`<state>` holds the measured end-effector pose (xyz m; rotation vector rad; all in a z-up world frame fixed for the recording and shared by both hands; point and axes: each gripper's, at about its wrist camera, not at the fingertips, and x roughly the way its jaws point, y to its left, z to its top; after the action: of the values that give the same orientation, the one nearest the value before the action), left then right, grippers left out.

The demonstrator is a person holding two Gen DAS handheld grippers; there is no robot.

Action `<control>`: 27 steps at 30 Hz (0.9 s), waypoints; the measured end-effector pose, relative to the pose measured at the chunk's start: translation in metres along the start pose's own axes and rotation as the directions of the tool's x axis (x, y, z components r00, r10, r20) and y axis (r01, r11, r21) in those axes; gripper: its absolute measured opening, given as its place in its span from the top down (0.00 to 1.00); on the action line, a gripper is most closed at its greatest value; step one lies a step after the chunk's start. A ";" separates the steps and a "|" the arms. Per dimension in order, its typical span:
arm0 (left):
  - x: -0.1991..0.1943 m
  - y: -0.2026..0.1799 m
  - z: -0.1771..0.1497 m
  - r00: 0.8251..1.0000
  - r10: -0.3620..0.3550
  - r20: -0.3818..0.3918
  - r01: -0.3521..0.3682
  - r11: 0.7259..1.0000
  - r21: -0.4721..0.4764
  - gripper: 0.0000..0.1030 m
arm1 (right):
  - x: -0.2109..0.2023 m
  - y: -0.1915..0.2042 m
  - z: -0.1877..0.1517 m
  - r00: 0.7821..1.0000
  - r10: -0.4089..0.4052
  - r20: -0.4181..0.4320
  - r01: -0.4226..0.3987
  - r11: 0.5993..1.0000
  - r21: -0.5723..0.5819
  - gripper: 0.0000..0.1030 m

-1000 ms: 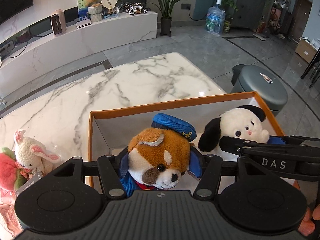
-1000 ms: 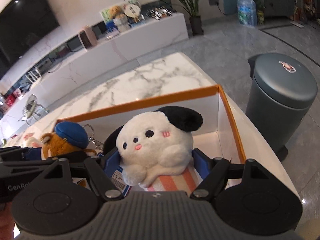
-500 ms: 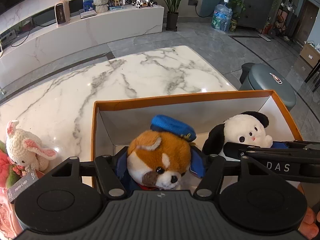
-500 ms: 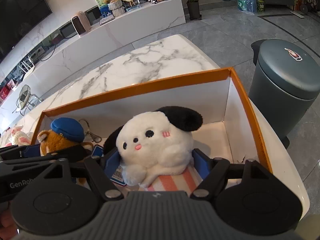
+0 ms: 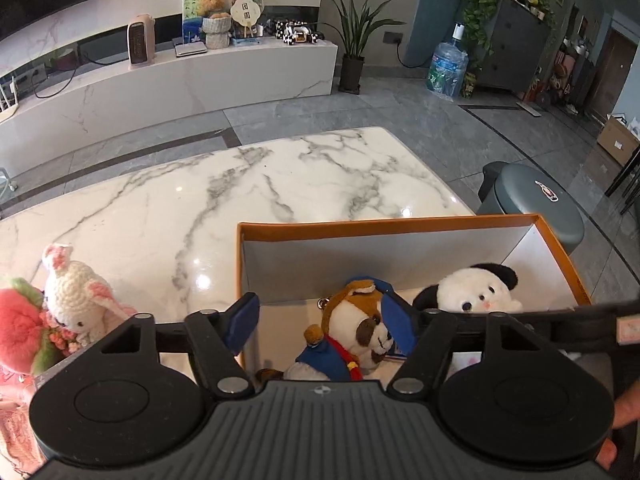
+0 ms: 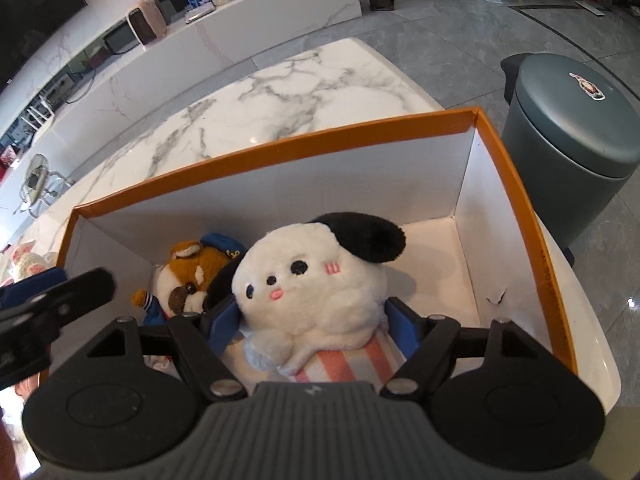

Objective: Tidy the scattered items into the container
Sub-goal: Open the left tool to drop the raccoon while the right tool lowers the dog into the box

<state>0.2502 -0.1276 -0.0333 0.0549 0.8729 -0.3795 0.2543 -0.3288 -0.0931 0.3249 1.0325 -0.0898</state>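
An orange-rimmed white box (image 5: 360, 227) (image 6: 280, 148) stands on the marble table. The brown dog plush with a blue cap (image 5: 352, 328) (image 6: 192, 268) lies on the box floor, free of my left gripper (image 5: 320, 320), which is open above the box's left wall. My right gripper (image 6: 316, 320) is shut on the white plush with black ears (image 6: 316, 280) and holds it low inside the box; the plush also shows in the left wrist view (image 5: 476, 292). A white crochet bunny (image 5: 80, 296) and a pink-red plush (image 5: 18, 324) stand on the table left of the box.
A grey-green lidded bin (image 6: 568, 120) (image 5: 536, 204) stands on the floor right of the table. Bare marble tabletop (image 5: 280, 176) stretches beyond the box. A white TV bench (image 5: 180, 76) lines the far wall.
My left gripper opened and let go of the brown dog plush, which dropped onto the box floor. The left gripper shifted left. The right gripper sank lower into the box with the white plush.
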 end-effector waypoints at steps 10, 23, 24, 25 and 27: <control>-0.026 0.006 -0.003 0.998 0.023 0.056 -0.024 1.000 0.018 0.25 | 0.009 0.015 -0.002 0.999 -0.021 -0.044 0.021 1.000 0.005 0.19; -0.041 0.025 -0.018 0.999 0.041 0.007 -0.041 0.999 -0.007 0.28 | -0.019 -0.009 -0.011 0.998 -0.041 -0.056 0.040 0.999 -0.027 0.19; -0.041 0.027 -0.021 0.999 0.036 0.001 -0.036 0.999 -0.014 0.28 | -0.019 -0.011 -0.013 0.997 -0.037 -0.067 0.036 0.999 -0.015 0.19; -0.041 0.027 -0.023 1.000 0.024 -0.001 -0.024 1.000 -0.018 0.30 | -0.018 -0.013 -0.015 0.997 -0.028 -0.078 0.027 1.000 -0.004 0.20; -0.040 0.028 -0.028 1.000 0.001 -0.017 -0.001 1.000 -0.024 0.39 | -0.014 -0.013 -0.019 0.995 -0.007 -0.097 0.008 1.000 0.011 0.29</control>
<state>0.2165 -0.0840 -0.0241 0.0368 0.8939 -0.3682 0.2287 -0.3366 -0.0928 0.3380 1.1299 -0.0873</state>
